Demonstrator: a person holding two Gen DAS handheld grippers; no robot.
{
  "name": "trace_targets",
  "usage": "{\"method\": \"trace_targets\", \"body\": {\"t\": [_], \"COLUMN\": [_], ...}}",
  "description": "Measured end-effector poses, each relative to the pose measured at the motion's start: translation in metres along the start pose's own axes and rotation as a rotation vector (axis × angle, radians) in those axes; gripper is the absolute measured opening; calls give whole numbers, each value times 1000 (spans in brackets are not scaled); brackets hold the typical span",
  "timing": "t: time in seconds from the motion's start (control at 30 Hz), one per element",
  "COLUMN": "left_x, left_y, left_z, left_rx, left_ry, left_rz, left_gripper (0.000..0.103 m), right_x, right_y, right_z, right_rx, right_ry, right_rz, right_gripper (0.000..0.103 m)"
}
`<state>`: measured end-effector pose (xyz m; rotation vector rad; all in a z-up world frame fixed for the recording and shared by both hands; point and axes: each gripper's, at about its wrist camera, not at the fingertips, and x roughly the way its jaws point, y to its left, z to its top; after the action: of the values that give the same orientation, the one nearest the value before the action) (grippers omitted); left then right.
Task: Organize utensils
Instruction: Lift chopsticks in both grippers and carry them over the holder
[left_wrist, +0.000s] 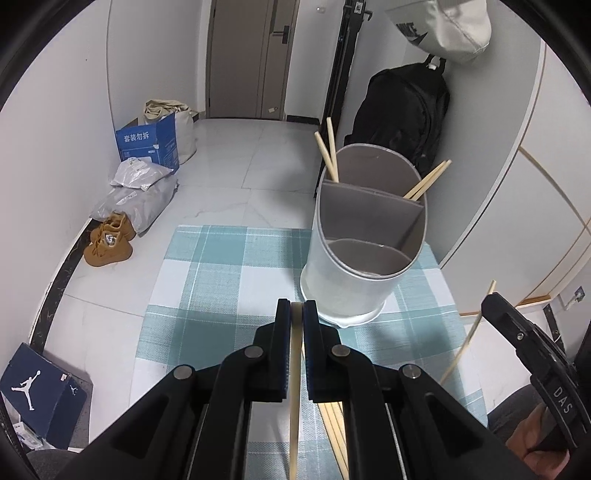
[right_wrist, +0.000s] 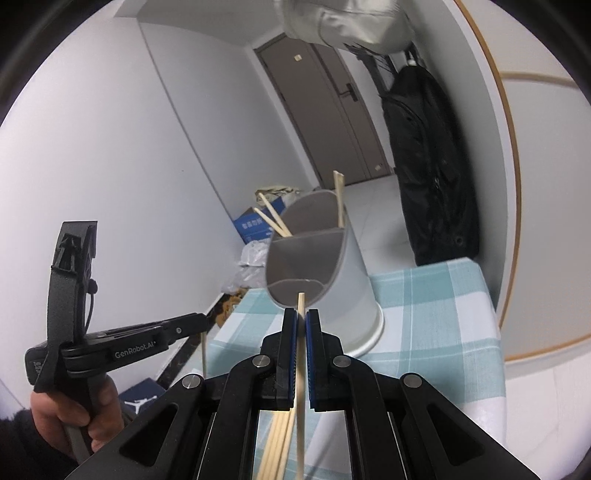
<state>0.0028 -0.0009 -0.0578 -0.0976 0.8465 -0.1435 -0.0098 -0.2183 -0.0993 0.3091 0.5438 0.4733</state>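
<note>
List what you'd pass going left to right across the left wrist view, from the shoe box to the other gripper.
Blue shoe box → tan shoes → left gripper shut on a chopstick → grey utensil holder → right gripper shut on its own chopstick.

A black backpack (left_wrist: 402, 110) hangs by the wall under a pale cap (left_wrist: 447, 26); tan shoes (left_wrist: 109, 240), grey parcels (left_wrist: 136, 195), what looks like a blue carton (left_wrist: 147, 142).
</note>
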Motion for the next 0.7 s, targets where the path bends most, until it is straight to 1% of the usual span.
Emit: {"method": "trace_targets", "body": {"t": [0.2, 0.53, 0.7], "left_x": [-9, -17, -20], "left_y": [-2, -1, -5], "left_z": [2, 13, 19], "left_rx": [18, 12, 25], "left_ry": [-32, -60, -77], "left_rz": [-20, -53, -67], "left_gripper": [2, 2, 2], "right_x": [-5, -5, -6], "right_y": [11, 26, 30], "right_z": [8, 12, 18], "right_rx": [-36, -66, -78], "right_ry": [-21, -32, -47], "right_rz": [-11, 1, 7], "right_gripper": [4, 4, 4]}}
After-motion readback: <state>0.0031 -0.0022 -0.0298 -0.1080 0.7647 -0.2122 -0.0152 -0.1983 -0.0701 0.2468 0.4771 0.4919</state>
